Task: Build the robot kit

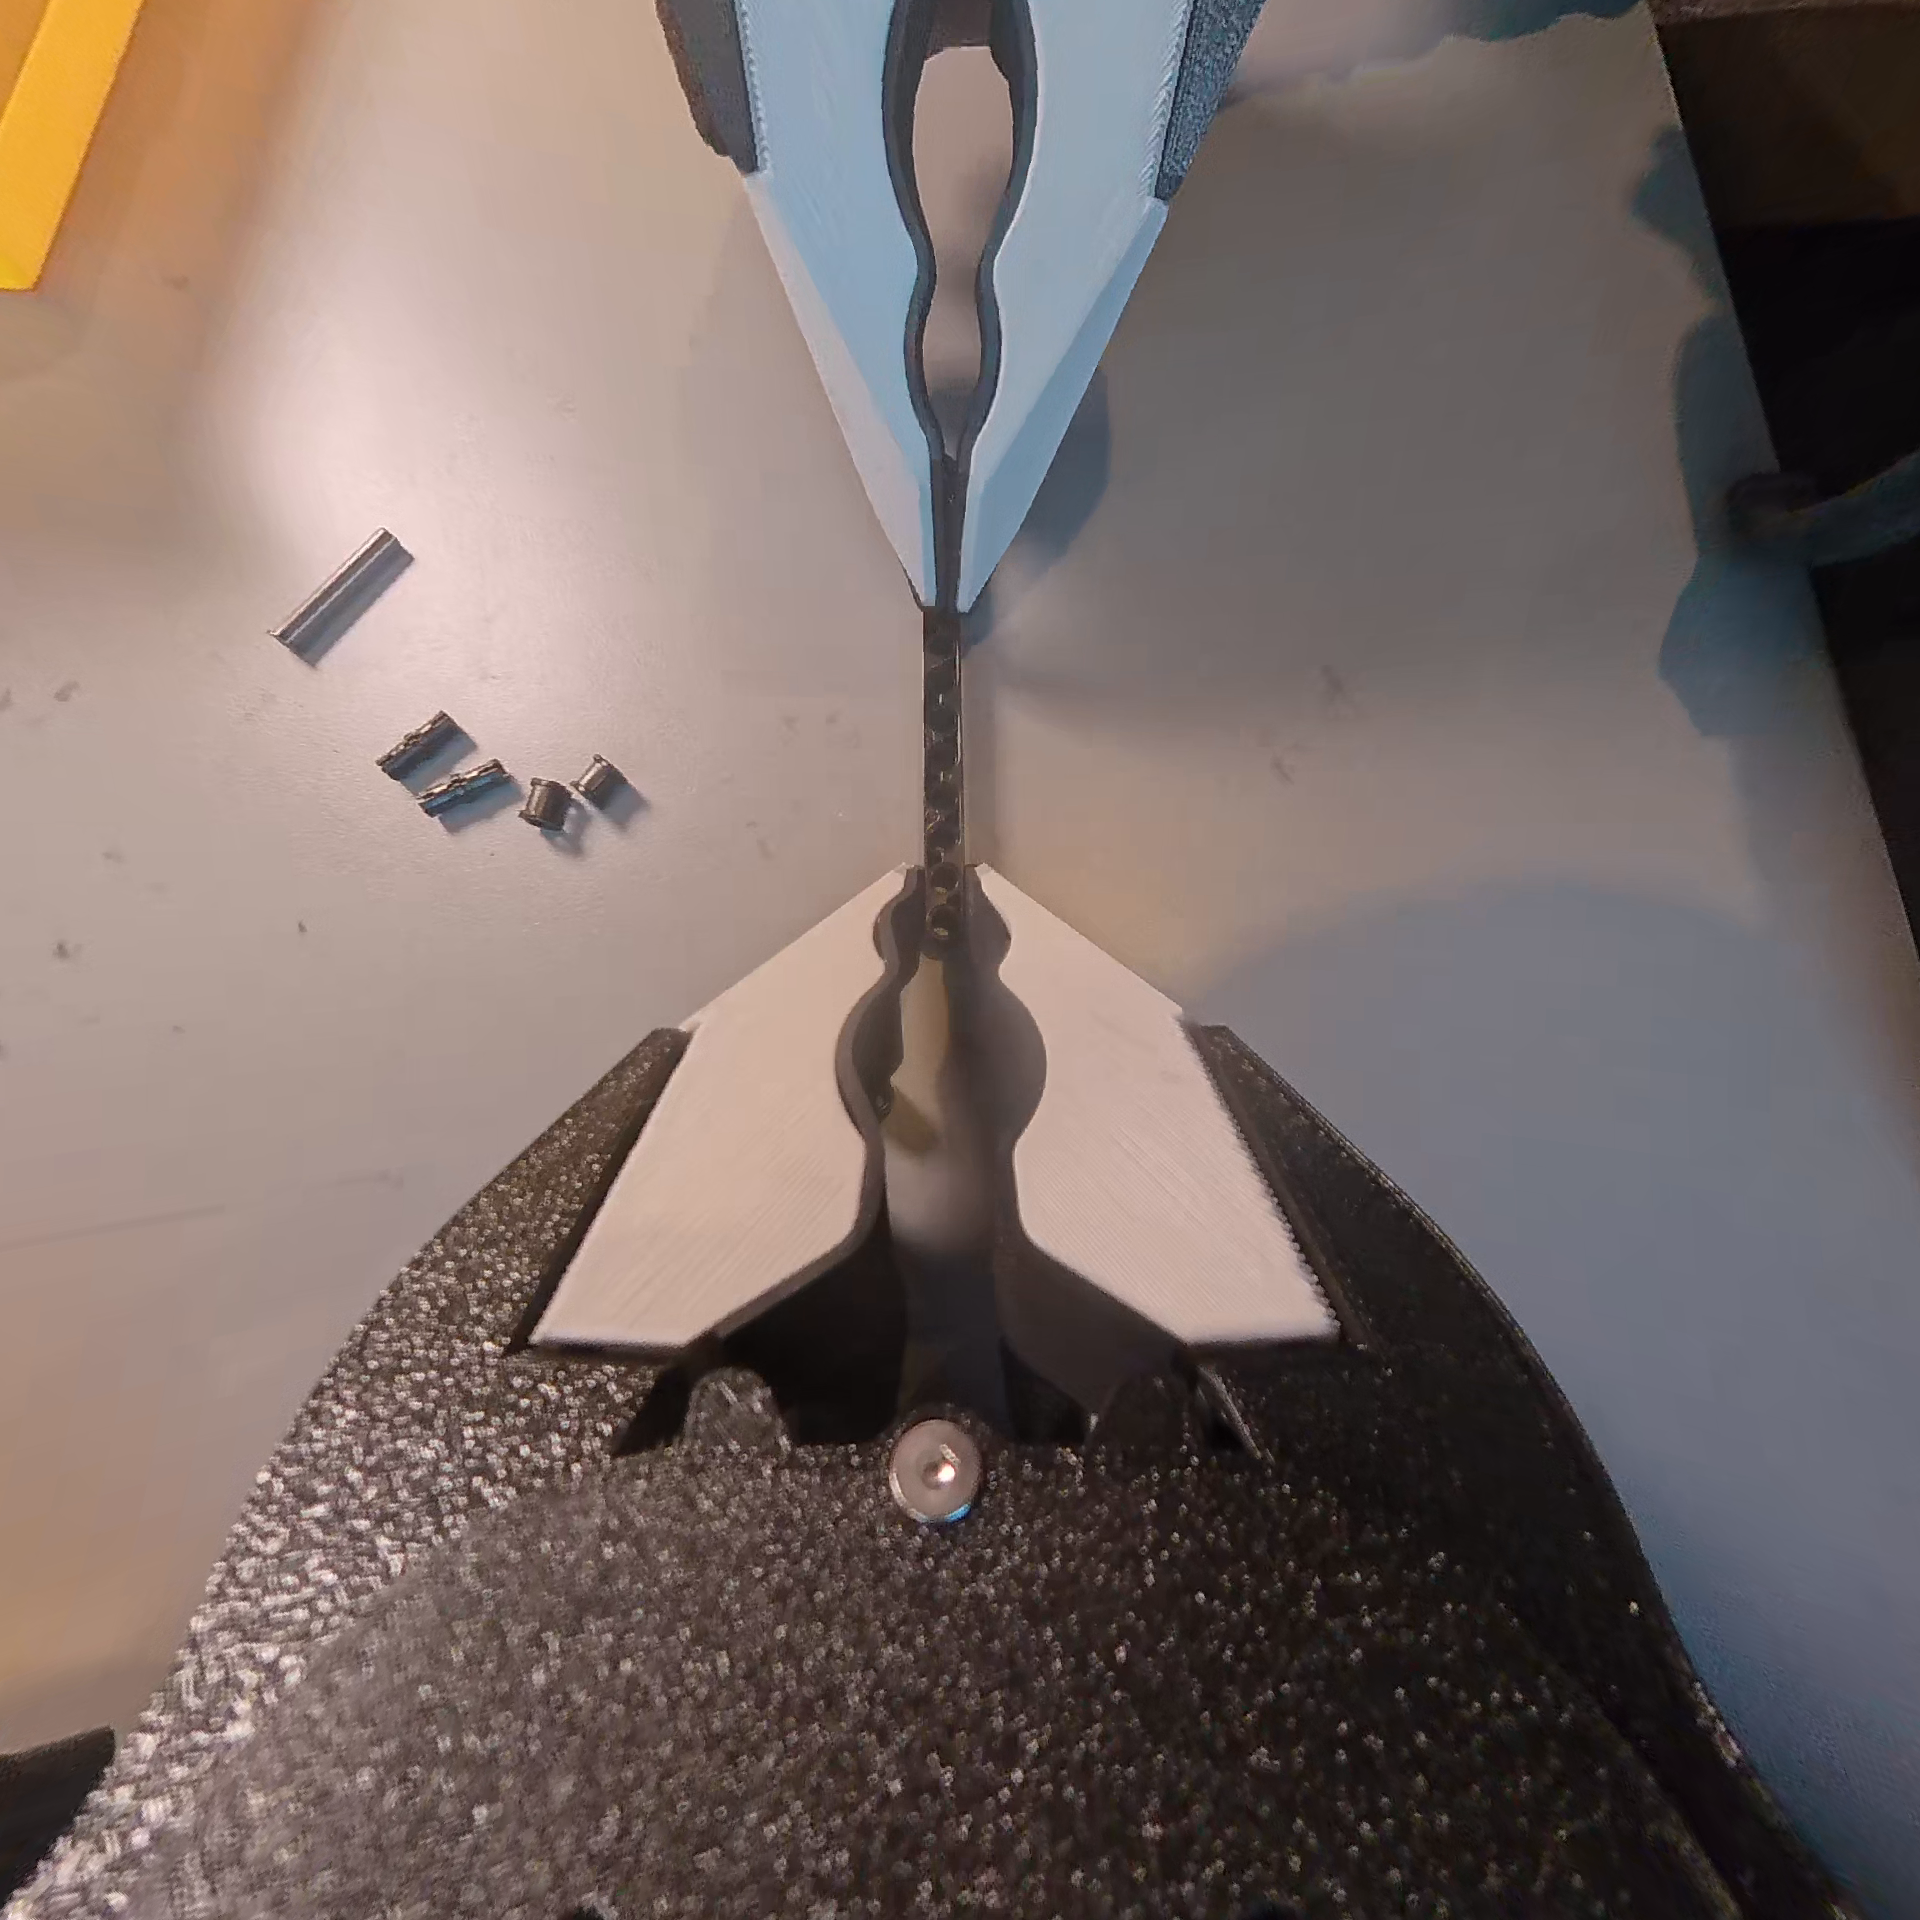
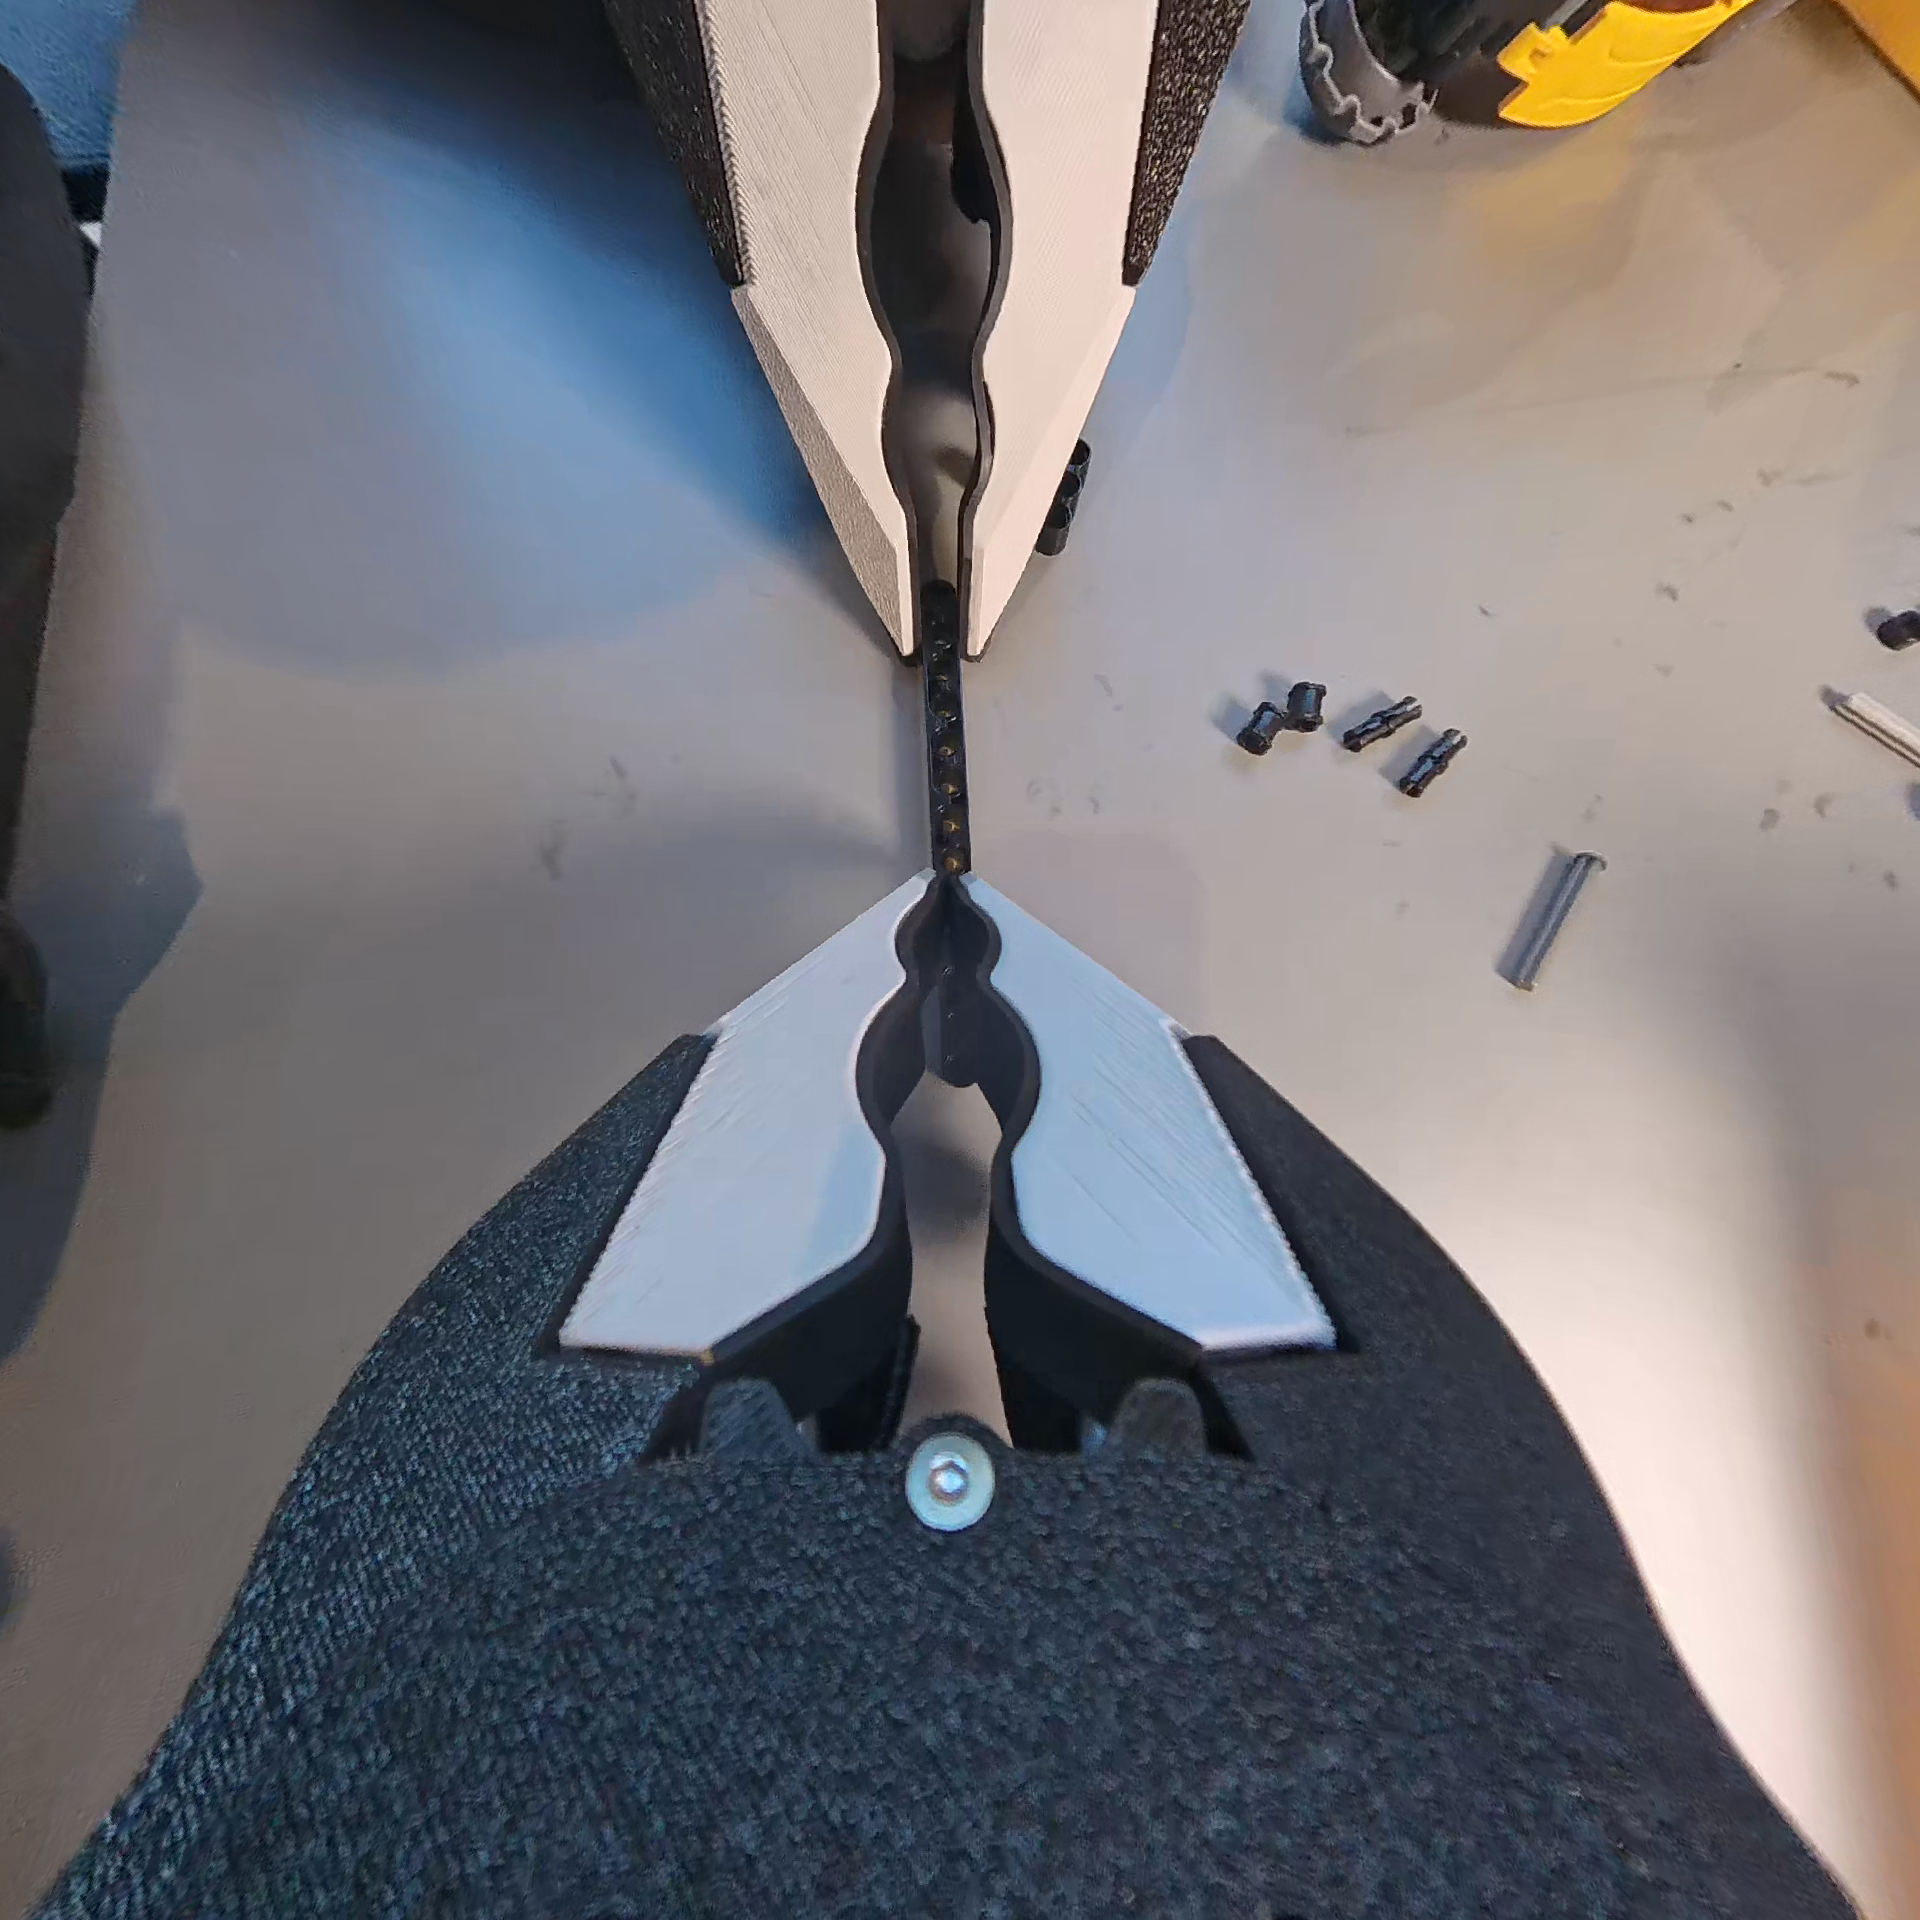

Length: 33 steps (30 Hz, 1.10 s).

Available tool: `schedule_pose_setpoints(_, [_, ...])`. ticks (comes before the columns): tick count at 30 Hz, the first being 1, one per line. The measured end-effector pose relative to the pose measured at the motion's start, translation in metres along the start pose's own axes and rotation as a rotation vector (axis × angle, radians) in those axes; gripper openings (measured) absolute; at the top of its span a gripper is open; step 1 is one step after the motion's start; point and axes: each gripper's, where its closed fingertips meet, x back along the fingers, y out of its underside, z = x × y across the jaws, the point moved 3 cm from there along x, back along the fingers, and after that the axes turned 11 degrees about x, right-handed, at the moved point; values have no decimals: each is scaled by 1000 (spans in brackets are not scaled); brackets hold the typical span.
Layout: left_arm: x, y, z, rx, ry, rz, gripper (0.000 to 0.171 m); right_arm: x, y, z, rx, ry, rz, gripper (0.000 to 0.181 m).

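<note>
The left gripper (image 1: 948, 868) and the right gripper (image 2: 948, 878) face each other tip to tip over a smooth grey counter (image 1: 1351, 727), each with its jaws closed on one end of the same thin black strip (image 1: 948, 748). The strip is a narrow, flat bar pierced by a row of small round holes, and it spans the gap between the two sets of tips, held just above the counter. Each gripper has pale, ridged plastic fingers with wavy black inner edges, set in a rough, speckled black body.

On the counter beside the strip lie four small black pins (image 1: 488, 774), short and knobbly, close together. Near them lies a slim grey rod (image 1: 341, 594), smooth and straight. A yellow and black tool (image 2: 1507, 62) with a ribbed grey collar rests at the far edge in the right wrist view.
</note>
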Motion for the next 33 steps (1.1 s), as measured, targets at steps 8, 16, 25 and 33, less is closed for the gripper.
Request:
schedule_pose_setpoints(8, [0,0,0,-5,-3,-1,5,-5,-6,2,18,-5,-1,0])
schedule_pose_setpoints(16, [0,0,0,-8,-7,-3,5,-10,-13,3,33,-22,3,0])
schedule_pose_setpoints(25, [0,0,1,-12,-11,-6,5,-14,-16,5,39,-29,-3,0])
schedule_pose_setpoints(33, [0,0,1,-8,-11,-7,5,-18,-24,7,39,-38,26,0])
